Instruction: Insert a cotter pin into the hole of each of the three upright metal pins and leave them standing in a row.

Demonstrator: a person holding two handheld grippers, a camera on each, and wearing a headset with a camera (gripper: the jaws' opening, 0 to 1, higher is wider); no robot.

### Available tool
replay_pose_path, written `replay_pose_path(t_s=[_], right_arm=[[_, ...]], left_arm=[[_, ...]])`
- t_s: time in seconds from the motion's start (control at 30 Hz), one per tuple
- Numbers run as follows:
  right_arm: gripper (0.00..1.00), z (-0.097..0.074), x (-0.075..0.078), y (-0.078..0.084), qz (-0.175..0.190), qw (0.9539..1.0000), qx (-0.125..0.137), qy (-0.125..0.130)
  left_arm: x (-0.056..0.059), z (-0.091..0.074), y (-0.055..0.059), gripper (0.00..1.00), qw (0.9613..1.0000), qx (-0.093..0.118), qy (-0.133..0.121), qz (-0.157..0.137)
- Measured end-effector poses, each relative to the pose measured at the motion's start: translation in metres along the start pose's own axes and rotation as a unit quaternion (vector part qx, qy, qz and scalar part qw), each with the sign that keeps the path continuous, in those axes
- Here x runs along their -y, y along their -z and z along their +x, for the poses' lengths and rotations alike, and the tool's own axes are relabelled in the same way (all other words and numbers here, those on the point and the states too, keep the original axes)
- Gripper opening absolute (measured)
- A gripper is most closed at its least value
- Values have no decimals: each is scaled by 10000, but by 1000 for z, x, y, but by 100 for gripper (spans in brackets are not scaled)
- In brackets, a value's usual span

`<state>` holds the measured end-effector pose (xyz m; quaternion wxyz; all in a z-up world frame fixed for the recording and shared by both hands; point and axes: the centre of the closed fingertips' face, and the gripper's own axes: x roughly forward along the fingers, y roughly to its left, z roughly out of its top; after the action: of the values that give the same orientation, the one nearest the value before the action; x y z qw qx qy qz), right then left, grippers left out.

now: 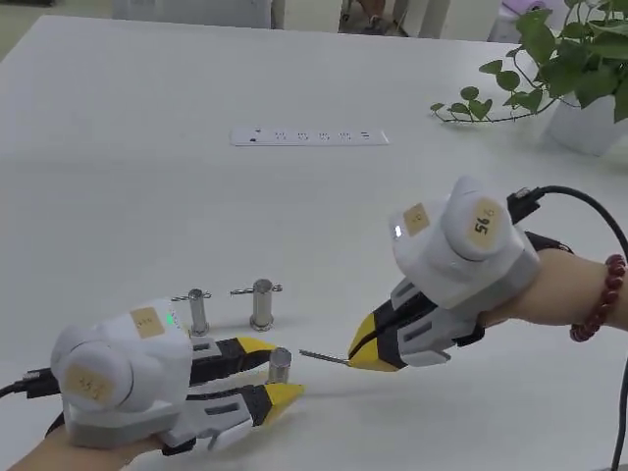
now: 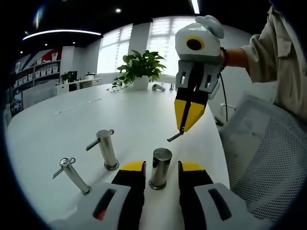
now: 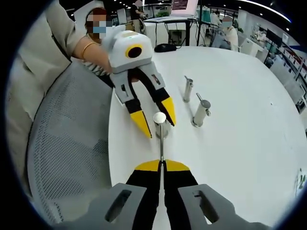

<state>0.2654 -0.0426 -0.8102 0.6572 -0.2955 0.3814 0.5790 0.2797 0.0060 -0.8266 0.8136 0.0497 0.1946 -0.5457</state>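
Three upright metal pins stand on the white table (image 1: 147,196). Two of them (image 1: 198,312) (image 1: 261,306) each carry a cotter pin through the top; in the left gripper view they stand at the left (image 2: 74,173) (image 2: 106,148). The third pin (image 1: 280,361) (image 2: 161,160) stands bare between the spread jaws of my left gripper (image 1: 278,370) (image 2: 162,166), which is open around it. My right gripper (image 1: 361,355) (image 3: 161,165) is shut on a cotter pin (image 1: 322,355) (image 3: 161,141). The cotter pin's free end points at the top of the bare pin, a short gap away.
A white power strip (image 1: 309,136) lies further back on the table. At the far right corner stands a potted plant (image 1: 579,69). A mesh chair (image 2: 268,153) is beside the table's near edge. A person's sleeve (image 2: 288,57) is behind the right gripper.
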Motion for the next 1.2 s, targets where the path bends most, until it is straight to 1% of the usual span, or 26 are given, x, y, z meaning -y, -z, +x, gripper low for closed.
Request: replay_pose_path(t_s=[0.1,0.2,0.27,0.3,0.43,0.5,0.6,0.7,0.8,0.83,0.87,0.97,1.1,1.2], right_arm=[[2,-3,1,0,8,10000,15,39],[2,-7,2,-2,5,10000,43,69],[2,-9,2,-4,-26,9999,68,81],[2,-10,2,-5,-34,9999,82,85],[2,-12,1,-12,-95,9998,142,103],[2,-12,1,-16,-127,9997,175,108],[2,-13,1,-21,-163,9995,229,105],[2,-14,0,-26,-217,9993,288,99],[2,-15,-1,-30,-242,9991,343,94],[2,-16,-1,-32,-256,9990,361,95],[2,-16,-1,-33,-262,9989,370,92],[2,-16,-2,-36,-288,9986,430,70],[2,-17,-4,-39,-311,9984,477,46],[2,-17,-5,-41,-318,9981,519,22]], left_arm=[[-3,-6,-6,27,9998,122,-20,-171],[-5,-13,-15,27,9988,335,-33,-352],[-3,-17,-24,26,9969,542,64,-563],[-4,-18,-28,26,9961,614,67,-625],[0,-23,-40,24,9934,846,180,-749],[2,-23,-43,23,9921,919,219,-822],[5,-22,-45,21,9916,952,264,-837],[8,-21,-48,17,9901,1020,366,-896],[9,-21,-51,16,9894,1067,381,-908],[10,-21,-53,15,9885,1108,399,-944],[10,-22,-54,13,9878,1144,409,-972],[11,-23,-57,10,9873,1181,441,-965],[13,-24,-62,5,9849,1290,509,-1041],[15,-25,-65,3,9838,1343,554,-1054]])
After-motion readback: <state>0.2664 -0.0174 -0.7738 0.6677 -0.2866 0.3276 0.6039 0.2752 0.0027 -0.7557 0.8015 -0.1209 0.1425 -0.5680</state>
